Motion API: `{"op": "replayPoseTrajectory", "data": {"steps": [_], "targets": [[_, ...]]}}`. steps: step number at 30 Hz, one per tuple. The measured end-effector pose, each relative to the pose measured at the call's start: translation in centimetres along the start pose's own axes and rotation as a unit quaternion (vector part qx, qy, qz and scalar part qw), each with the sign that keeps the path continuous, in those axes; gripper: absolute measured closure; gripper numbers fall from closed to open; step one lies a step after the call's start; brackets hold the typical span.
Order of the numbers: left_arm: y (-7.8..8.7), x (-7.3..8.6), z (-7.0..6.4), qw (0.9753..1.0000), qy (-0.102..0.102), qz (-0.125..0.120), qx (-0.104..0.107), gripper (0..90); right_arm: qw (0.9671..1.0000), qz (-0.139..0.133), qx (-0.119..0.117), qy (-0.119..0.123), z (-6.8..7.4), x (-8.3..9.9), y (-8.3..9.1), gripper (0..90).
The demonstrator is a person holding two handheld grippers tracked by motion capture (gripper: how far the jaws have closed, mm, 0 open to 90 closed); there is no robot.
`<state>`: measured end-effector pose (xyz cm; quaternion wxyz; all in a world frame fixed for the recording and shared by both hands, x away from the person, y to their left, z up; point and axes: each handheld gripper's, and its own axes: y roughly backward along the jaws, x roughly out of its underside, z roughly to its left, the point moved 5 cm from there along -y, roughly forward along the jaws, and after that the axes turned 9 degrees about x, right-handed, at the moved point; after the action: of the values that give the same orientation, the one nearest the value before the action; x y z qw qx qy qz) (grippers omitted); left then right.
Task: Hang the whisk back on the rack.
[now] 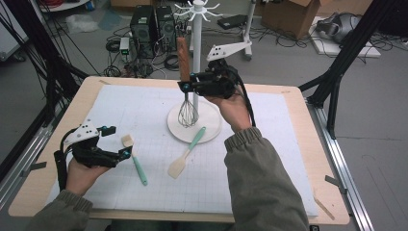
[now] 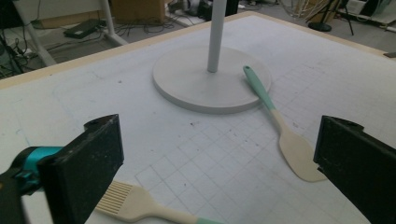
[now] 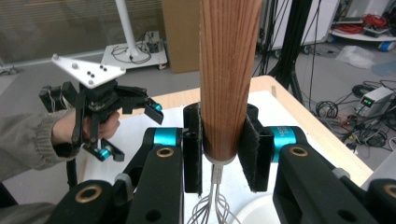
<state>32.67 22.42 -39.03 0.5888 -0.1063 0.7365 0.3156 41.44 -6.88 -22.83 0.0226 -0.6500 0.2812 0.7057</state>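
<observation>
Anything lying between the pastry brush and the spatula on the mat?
Nothing: bare gridded mat separates the pastry brush and the spatula, seen in the left gripper view.

brown wood-grain whisk handle [image 3: 229, 74], teal-handled spatula [image 1: 186, 152], perhaps cream-bladed

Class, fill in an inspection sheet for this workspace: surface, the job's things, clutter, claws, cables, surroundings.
Surface: wooden table under a white grid mat.
Job's things: whisk with wooden handle, spatula, pastry brush, white hook stand.
Clutter: nothing seen on the mat.
Claws: right claw shut on the whisk handle; left claw open above the brush.
Cables: many on the floor.
Surroundings: computer towers, cardboard box.
</observation>
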Motion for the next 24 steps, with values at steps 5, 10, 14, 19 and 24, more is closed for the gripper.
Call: {"op": "replayPoseTrajectory", "data": {"steps": [5,10,14,19,24], "targets": [[0.1,0.0,0.1,1.0000,0.000,-0.004,-0.007,1.7,1.0000,0.000,0.006,-0.003,-0.6,-0.6,0.0,73.1],[0.1,0.0,0.1,1.0000,-0.002,-0.001,-0.010,1.7,0.9999,-0.001,0.010,-0.006,-1.0,-1.5,0.1,73.1],[0.2,0.0,0.1,0.9999,0.000,-0.003,-0.012,1.7,0.9998,-0.002,0.017,-0.010,-1.5,-2.0,0.1,73.1],[0.3,-0.1,0.1,0.9999,-0.001,-0.007,-0.010,1.7,0.9996,-0.001,0.023,-0.018,-2.2,-2.3,0.0,73.1],[0.3,-0.2,0.0,0.9999,-0.003,-0.009,-0.009,1.7,0.9992,-0.005,0.027,-0.030,-2.9,-2.5,-0.1,73.1]]}}
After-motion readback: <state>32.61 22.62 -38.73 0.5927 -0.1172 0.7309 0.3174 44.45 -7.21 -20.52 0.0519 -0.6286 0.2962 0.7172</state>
